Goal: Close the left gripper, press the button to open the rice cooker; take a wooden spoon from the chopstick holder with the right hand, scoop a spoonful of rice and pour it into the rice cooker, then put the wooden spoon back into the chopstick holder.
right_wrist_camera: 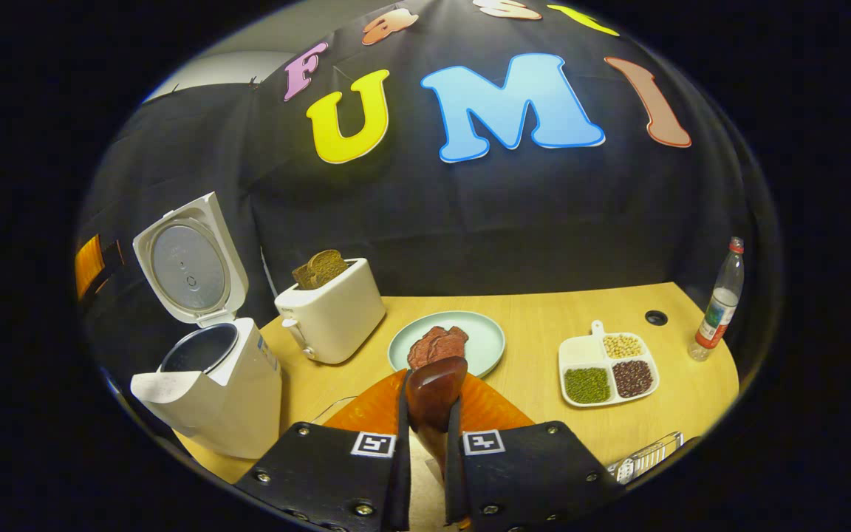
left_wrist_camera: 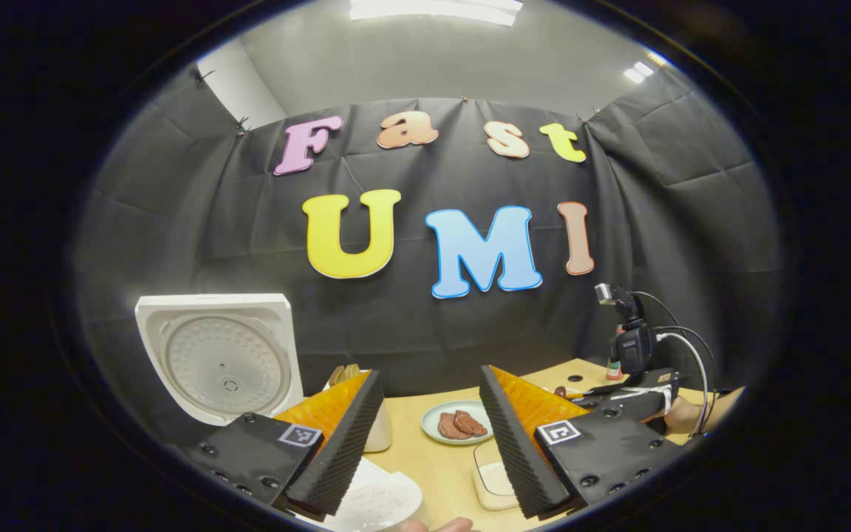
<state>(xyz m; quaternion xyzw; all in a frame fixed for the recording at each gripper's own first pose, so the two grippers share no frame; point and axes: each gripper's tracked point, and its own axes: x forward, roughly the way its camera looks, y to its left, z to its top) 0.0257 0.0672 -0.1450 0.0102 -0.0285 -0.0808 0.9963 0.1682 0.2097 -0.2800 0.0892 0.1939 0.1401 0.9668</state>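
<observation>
The white rice cooker [right_wrist_camera: 211, 384] stands at the table's left with its lid [left_wrist_camera: 220, 362] swung up and the dark inner pot exposed. My right gripper [right_wrist_camera: 431, 399] is shut on the handle of a dark wooden spoon [right_wrist_camera: 436, 384], whose bowl points forward over the table, right of the cooker. Whether the bowl holds rice I cannot tell. My left gripper [left_wrist_camera: 430, 377] is open with nothing between its fingers, held just right of the cooker lid. A clear tub of white rice [left_wrist_camera: 496, 480] sits beneath its right finger.
A white toaster [right_wrist_camera: 333, 310] with bread stands behind the cooker. Mid-table is a pale plate of meat [right_wrist_camera: 448, 343], then a divided tray of beans [right_wrist_camera: 606, 369] and a bottle [right_wrist_camera: 717, 303] at the far right. A metal rack [right_wrist_camera: 643, 458] lies near the front right edge.
</observation>
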